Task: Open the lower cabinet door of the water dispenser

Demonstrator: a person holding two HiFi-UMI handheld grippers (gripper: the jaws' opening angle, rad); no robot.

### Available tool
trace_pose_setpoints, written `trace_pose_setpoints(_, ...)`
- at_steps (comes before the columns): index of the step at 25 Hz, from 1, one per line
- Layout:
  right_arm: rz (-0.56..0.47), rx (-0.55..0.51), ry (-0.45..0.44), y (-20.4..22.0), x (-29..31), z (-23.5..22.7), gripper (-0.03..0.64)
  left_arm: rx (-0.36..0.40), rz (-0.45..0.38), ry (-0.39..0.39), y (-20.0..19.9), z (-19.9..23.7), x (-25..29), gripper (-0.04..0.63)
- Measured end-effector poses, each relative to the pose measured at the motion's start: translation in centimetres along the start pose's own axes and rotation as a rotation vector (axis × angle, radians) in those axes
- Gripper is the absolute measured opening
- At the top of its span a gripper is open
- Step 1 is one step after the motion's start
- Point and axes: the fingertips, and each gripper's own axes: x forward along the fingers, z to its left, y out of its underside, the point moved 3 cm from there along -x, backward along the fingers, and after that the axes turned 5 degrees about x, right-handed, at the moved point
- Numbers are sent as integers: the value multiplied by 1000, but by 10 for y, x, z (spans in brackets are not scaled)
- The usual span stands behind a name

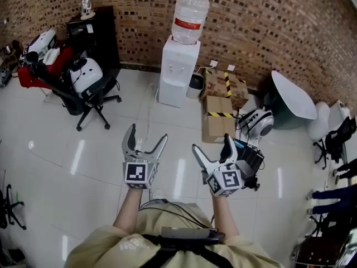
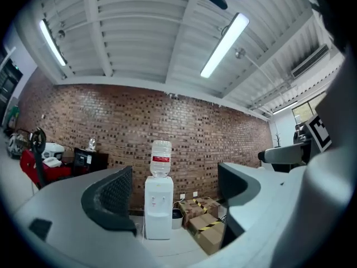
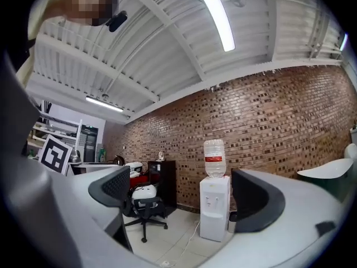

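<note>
A white water dispenser (image 1: 178, 71) with a clear bottle (image 1: 189, 18) on top stands against the brick wall, far ahead of me. Its lower cabinet door (image 1: 169, 91) is closed. The left gripper view shows the dispenser (image 2: 158, 211) between open jaws, and the right gripper view shows it (image 3: 215, 215) likewise. My left gripper (image 1: 146, 141) and right gripper (image 1: 212, 148) are held side by side above the tiled floor, well short of the dispenser. Both are open with nothing between their fingers.
Cardboard boxes (image 1: 219, 106) with yellow-black tape lie right of the dispenser. A small bin (image 1: 195, 85) stands beside it, and a cable (image 1: 149, 102) runs along the floor. An office chair (image 1: 89, 88) and black cabinet (image 1: 93, 35) are at left. A white round table (image 1: 294, 95) is at right.
</note>
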Motion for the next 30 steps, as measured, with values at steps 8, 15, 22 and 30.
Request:
trace_pose_setpoints(8,6,34,-69,38,113,-53,588,26,89,58,40,18,119,462)
trace_pose_setpoints(15,97,81,-93,93,247,-156,588,-15,180,15,107,58,271,457)
trace_pose_setpoints(22,247,90,-97,190,385,-287,588,-57,184,-29,160,74,421,448)
trace_pose_setpoints(30,370,90,-38,429,498,-381,586,-25,206,-19,360,108,498,448)
